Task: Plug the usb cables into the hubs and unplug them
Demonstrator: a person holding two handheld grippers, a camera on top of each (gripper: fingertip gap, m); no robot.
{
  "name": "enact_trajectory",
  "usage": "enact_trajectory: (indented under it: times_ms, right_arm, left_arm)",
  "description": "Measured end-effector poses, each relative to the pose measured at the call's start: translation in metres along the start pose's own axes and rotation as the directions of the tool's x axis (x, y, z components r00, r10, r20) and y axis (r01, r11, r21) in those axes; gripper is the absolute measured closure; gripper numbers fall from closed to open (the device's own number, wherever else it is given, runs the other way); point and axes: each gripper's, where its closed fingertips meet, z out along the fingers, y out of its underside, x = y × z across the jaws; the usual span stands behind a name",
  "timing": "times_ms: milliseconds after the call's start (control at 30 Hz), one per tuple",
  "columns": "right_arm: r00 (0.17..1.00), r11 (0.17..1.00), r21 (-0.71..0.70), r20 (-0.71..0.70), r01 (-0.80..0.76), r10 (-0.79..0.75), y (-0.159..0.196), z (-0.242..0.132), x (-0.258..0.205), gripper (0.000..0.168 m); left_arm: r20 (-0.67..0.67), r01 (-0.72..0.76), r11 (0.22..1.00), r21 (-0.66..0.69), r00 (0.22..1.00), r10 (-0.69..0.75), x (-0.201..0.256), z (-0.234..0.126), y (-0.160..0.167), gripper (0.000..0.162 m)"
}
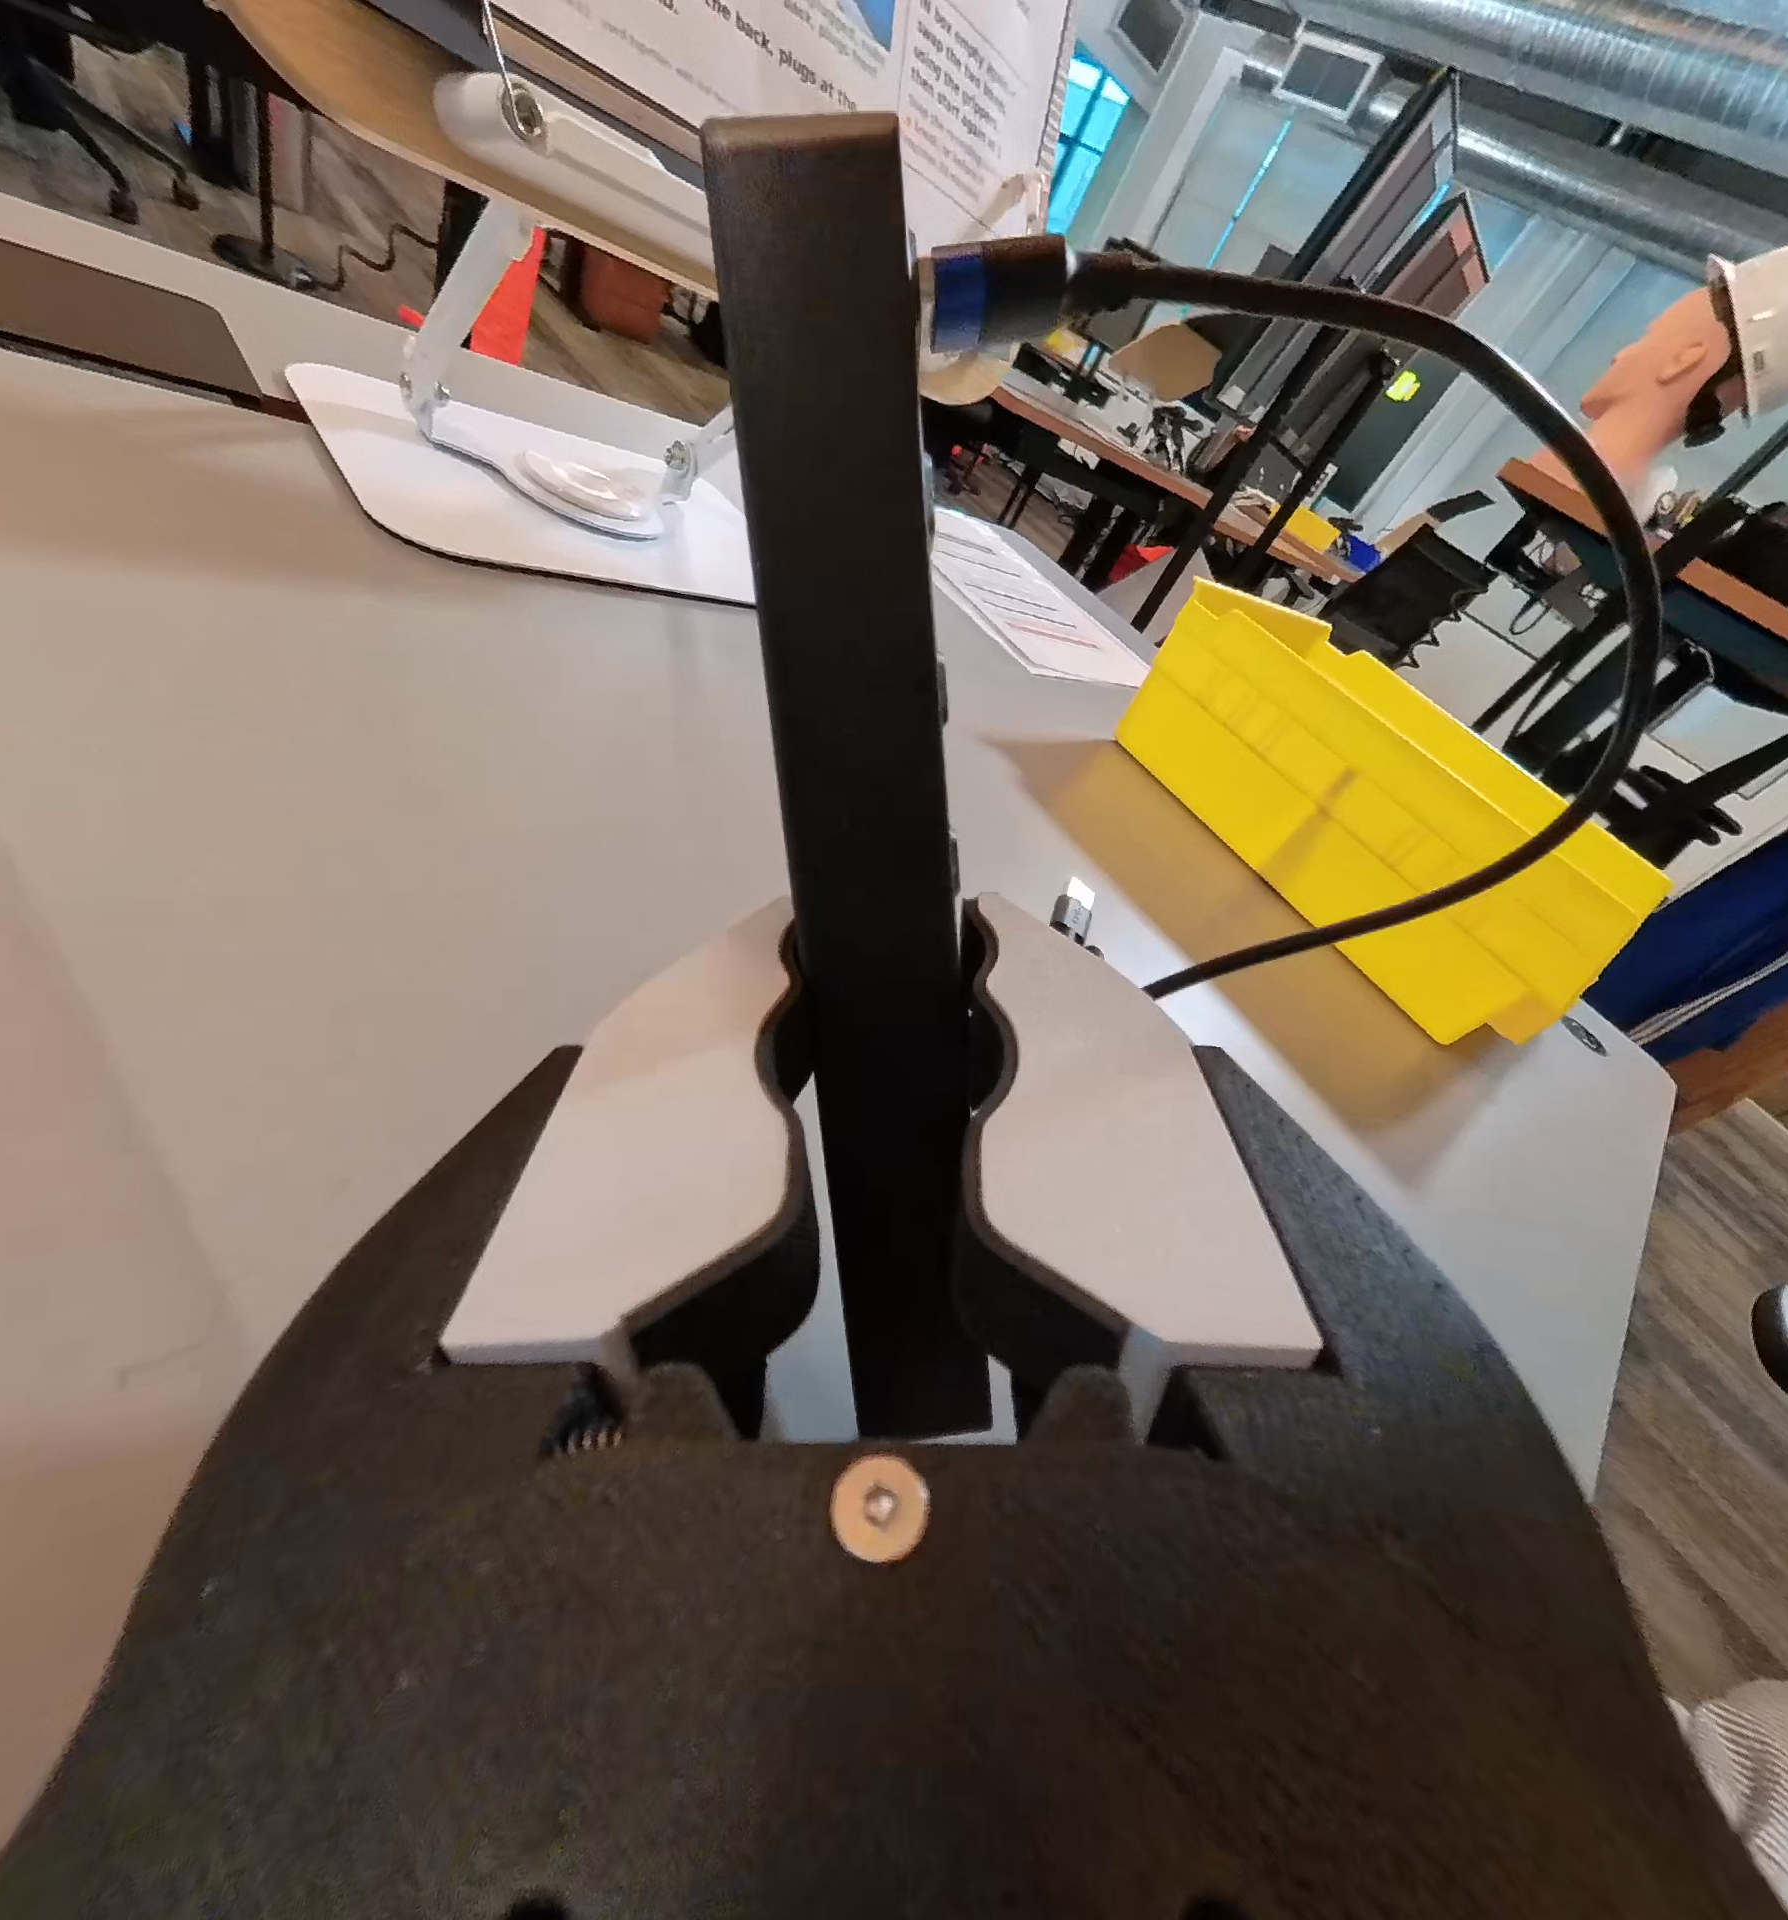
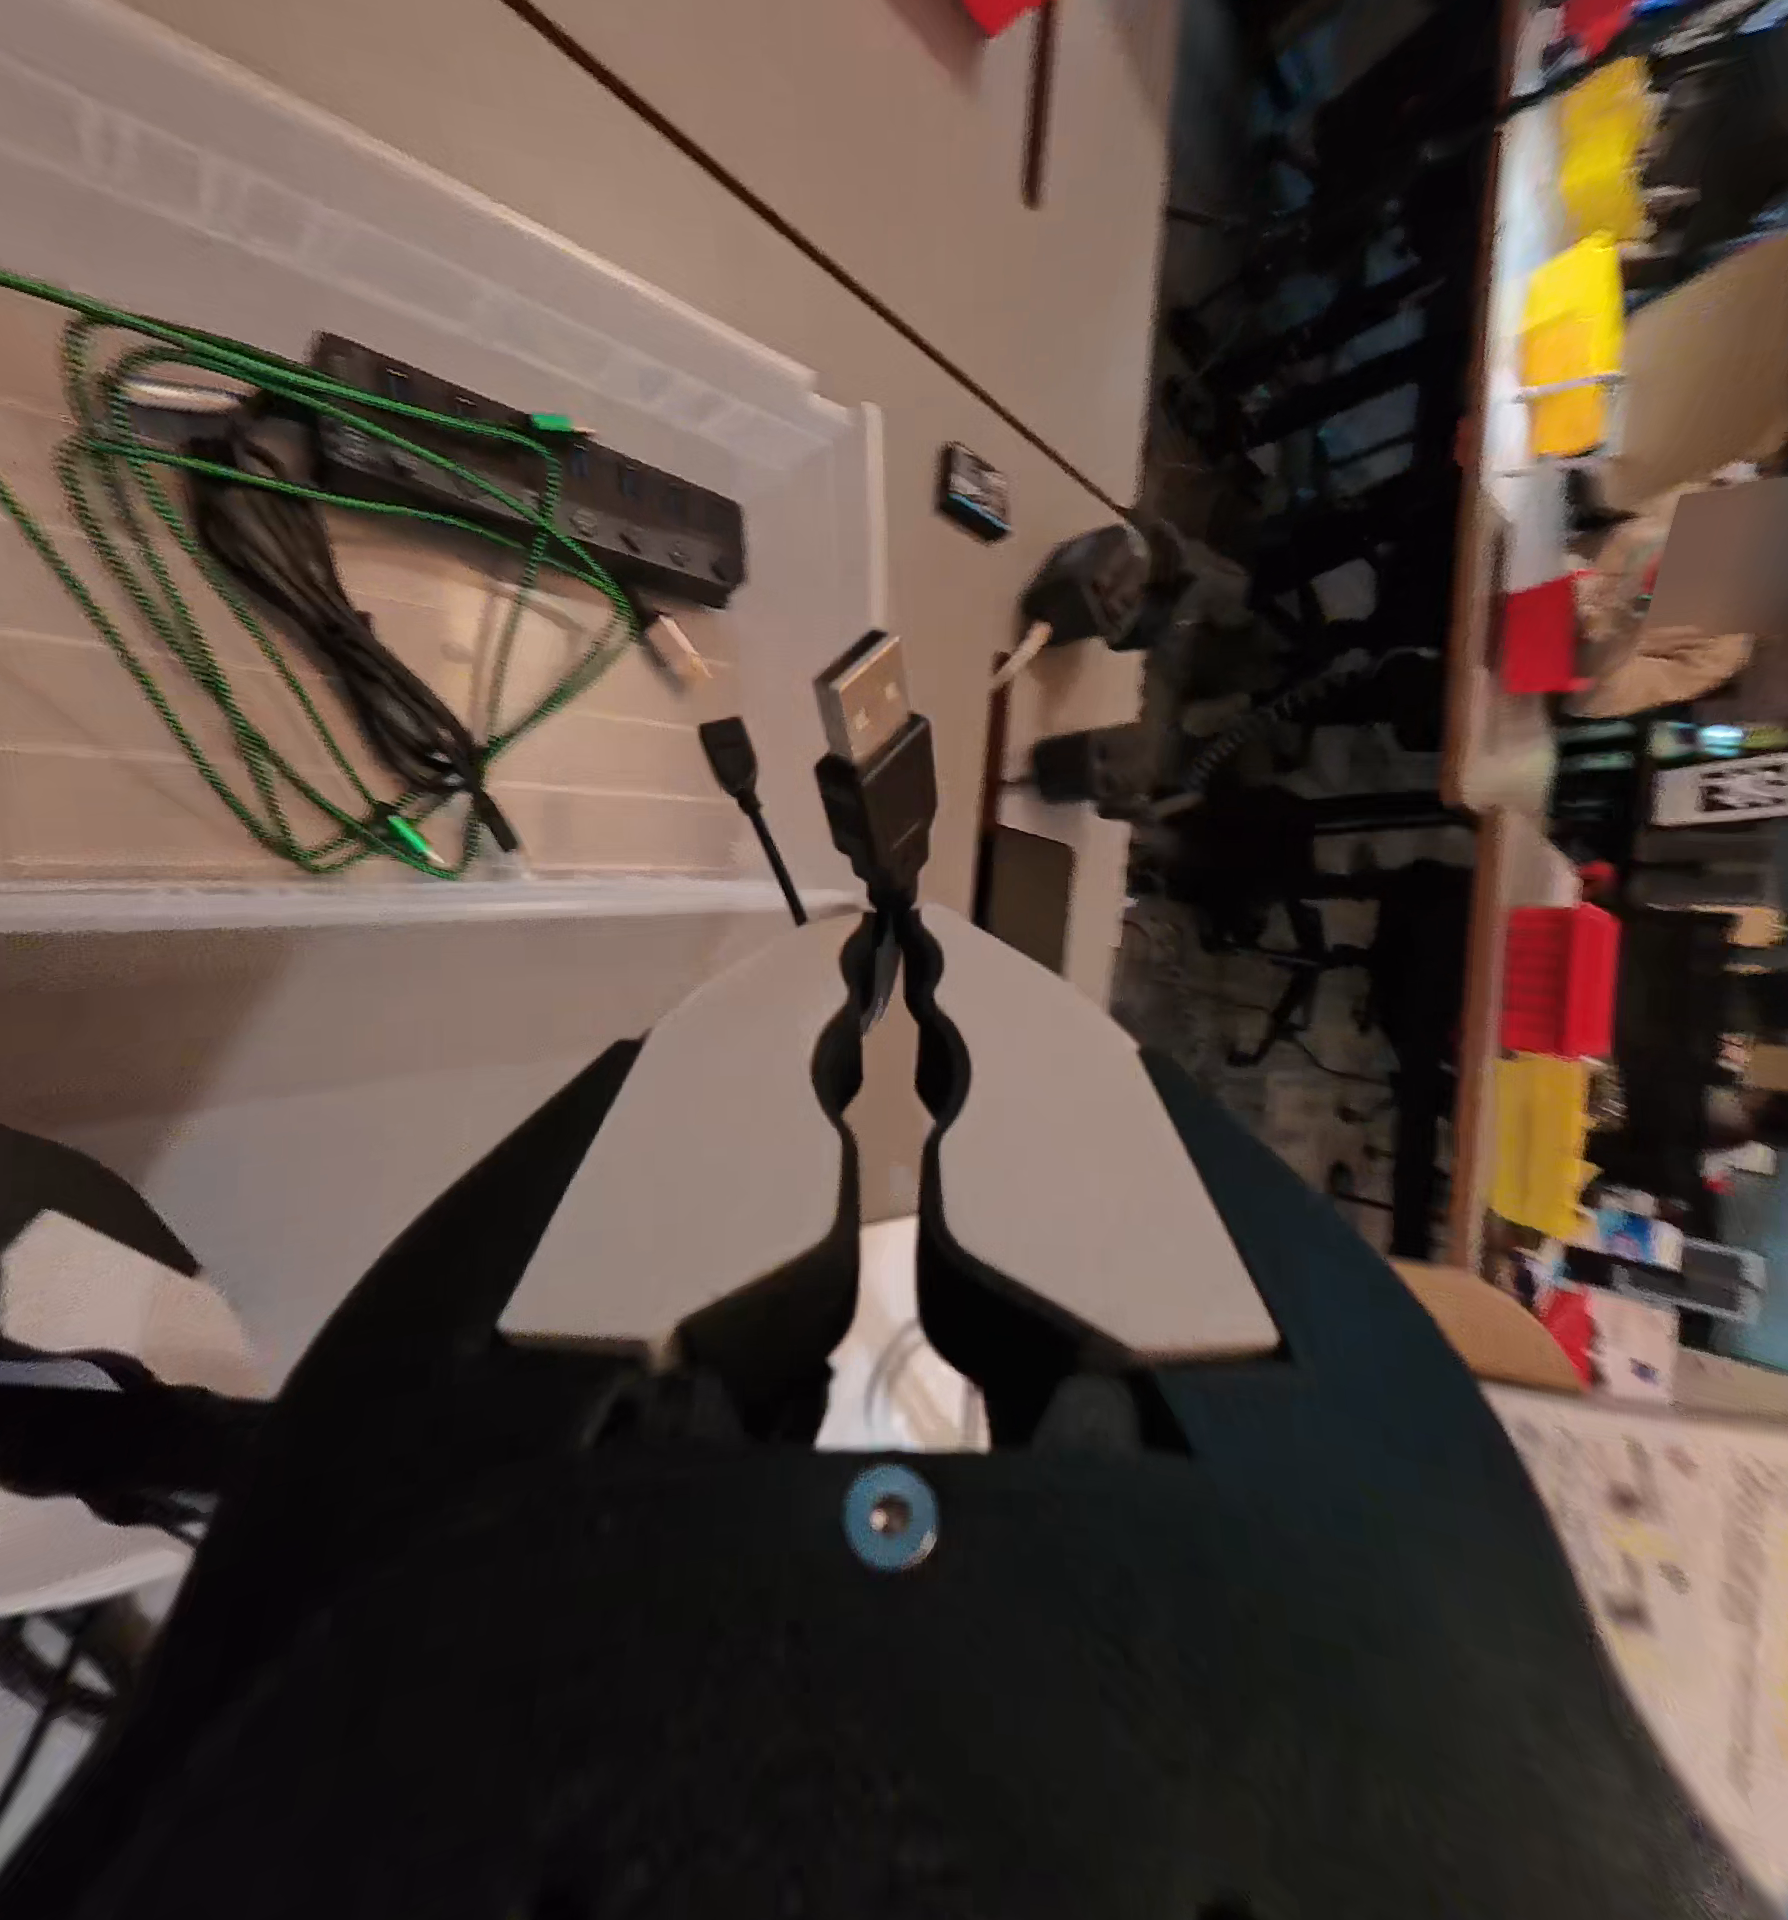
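In the left wrist view my left gripper (image 1: 874, 935) is shut on a long black USB hub (image 1: 828, 520) that sticks out ahead between the fingers. A black cable (image 1: 1555, 582) with a blue-banded plug (image 1: 983, 296) is plugged into the hub's right side near its far end. In the right wrist view my right gripper (image 2: 885, 930) is shut on a black USB cable just behind its plug (image 2: 874, 748), metal end pointing forward. Its small other end (image 2: 729, 743) pokes up beside it. A second black hub (image 2: 526, 468) lies in a clear bin with green cables (image 2: 277, 623).
A yellow bin (image 1: 1389, 800) sits on the grey table (image 1: 246, 831) to the right of the hub. A white stand base (image 1: 526, 488) is at the back. The clear bin (image 2: 402, 904) also holds a coiled black cable (image 2: 350, 644). Cluttered shelves fill the right. The left gripper's tips are roughly 25 centimeters from the right gripper's. To the white stand base (image 1: 526, 488): left tips about 35 centimeters, right tips about 45 centimeters.
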Motion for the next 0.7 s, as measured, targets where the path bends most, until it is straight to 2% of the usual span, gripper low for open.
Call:
enact_trajectory:
  times_ms: [200,400,567,700]
  right_arm:
    - [0.969,0.997,0.061,-0.237,-0.053,0.066,0.026,-0.091,0.042,0.163]
    - [0.895,0.985,0.127,-0.417,-0.112,0.156,0.073,-0.192,0.028,0.163]
    - [0.79,0.963,0.023,-0.566,-0.268,0.234,0.162,-0.233,-0.023,0.163]
    - [0.724,0.898,-0.061,-0.616,-0.436,0.309,0.238,-0.229,-0.071,0.163]
  left_arm:
    - [0.011,-0.015,1.0,0.007,1.0,0.015,0.0,0.0,-0.001,0.135]
    - [0.015,-0.008,1.0,0.02,1.0,0.007,-0.002,0.0,-0.002,0.135]
    - [0.019,0.004,1.0,0.023,1.0,-0.004,-0.004,0.001,-0.002,0.135]
    - [0.04,-0.015,0.999,0.049,0.999,0.013,-0.005,-0.001,-0.005,0.135]
